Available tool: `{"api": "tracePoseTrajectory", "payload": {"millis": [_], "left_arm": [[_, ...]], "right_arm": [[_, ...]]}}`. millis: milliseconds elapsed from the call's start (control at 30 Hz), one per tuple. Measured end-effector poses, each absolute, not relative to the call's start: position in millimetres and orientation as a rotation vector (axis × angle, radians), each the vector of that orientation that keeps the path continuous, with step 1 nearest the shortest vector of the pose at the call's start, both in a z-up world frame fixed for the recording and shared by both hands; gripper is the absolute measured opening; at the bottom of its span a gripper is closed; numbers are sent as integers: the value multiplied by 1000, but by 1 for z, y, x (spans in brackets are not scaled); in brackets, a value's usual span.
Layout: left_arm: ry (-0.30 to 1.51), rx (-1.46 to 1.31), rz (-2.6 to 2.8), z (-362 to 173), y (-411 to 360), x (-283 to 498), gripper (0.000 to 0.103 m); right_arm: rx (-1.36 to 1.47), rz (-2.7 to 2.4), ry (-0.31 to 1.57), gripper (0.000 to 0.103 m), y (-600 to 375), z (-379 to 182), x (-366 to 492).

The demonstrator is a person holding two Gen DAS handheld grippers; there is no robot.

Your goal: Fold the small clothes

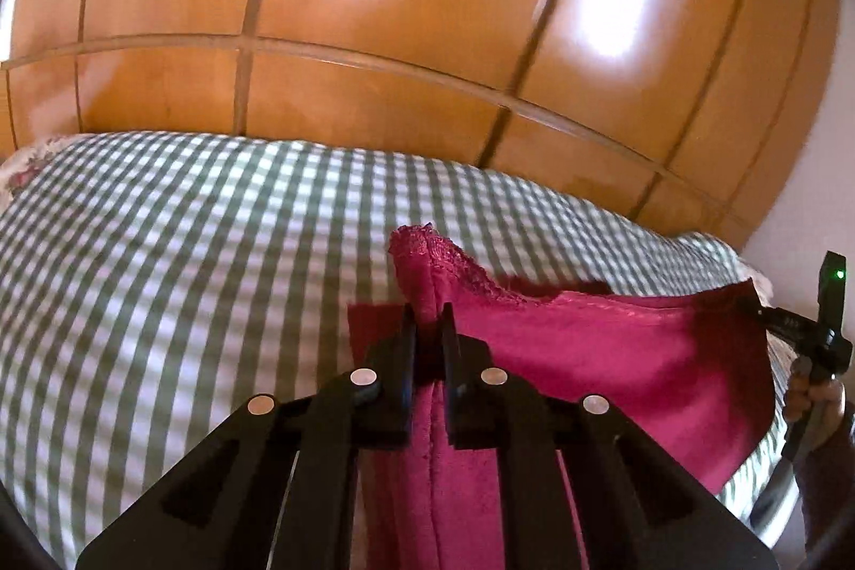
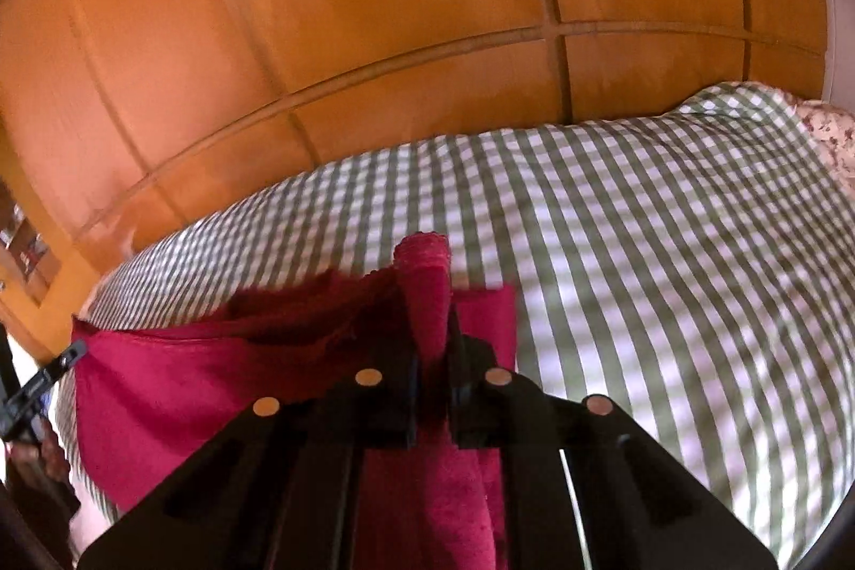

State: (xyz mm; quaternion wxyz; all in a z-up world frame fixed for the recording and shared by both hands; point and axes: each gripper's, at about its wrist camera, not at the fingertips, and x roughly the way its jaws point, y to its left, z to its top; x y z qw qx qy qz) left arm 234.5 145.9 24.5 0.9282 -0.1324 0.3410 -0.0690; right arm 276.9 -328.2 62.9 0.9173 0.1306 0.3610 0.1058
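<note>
L gripper (image 1: pixel 427 319) & R gripper (image 2: pixel 433 329) both clamped tight on red lace-trimmed garment (image 1: pixel 614 356) above checked bedcover (image 1: pixel 187 276); thin pinch, cloth could slip out mid-fold.

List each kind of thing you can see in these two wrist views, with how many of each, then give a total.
Red garment: 1
Green-checked bed cover: 1
Floral pillow: 1
Wooden wardrobe: 1
Grippers: 2, left gripper and right gripper, both shut on the garment
Total: 6
</note>
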Motion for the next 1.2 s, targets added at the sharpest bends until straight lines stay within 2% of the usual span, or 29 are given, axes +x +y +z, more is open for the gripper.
{"api": "tracePoseTrajectory", "payload": {"millis": [200, 333, 400, 433, 500, 533, 600, 667, 700, 767, 967, 1167, 1200], "left_arm": [[802, -293, -3, -19, 154, 299, 5], [892, -290, 76, -55, 156, 323, 5], [903, -272, 91, -56, 153, 321, 7], [890, -250, 104, -51, 151, 318, 7], [866, -205, 127, -38, 147, 311, 8], [848, -179, 144, -30, 144, 304, 13], [795, -171, 138, -15, 137, 289, 50], [712, -164, 108, 0, 124, 265, 61], [693, -149, 94, 3, 116, 257, 61], [691, -115, 49, -1, 99, 250, 61], [878, -63, 74, -61, 82, 269, 61], [794, -78, 82, -32, 85, 237, 61], [781, -72, 79, -29, 85, 232, 63]], "right_arm": [[233, 124, 871, 7, -313, 7, 349], [207, 90, 897, 9, -310, -22, 363], [226, 91, 896, 20, -315, -21, 363], [229, 91, 893, 35, -317, -19, 363], [212, 95, 868, 39, -318, -9, 356], [196, 96, 847, 42, -317, -1, 350], [159, 105, 793, 48, -309, 16, 332], [137, 191, 742, 54, -293, 33, 308], [135, 234, 741, 56, -285, 36, 302], [108, 348, 772, 68, -257, 33, 290], [17, 305, 905, 79, -212, -22, 300], [52, 297, 862, 80, -227, -7, 280], [57, 296, 849, 80, -231, -2, 273]]}}
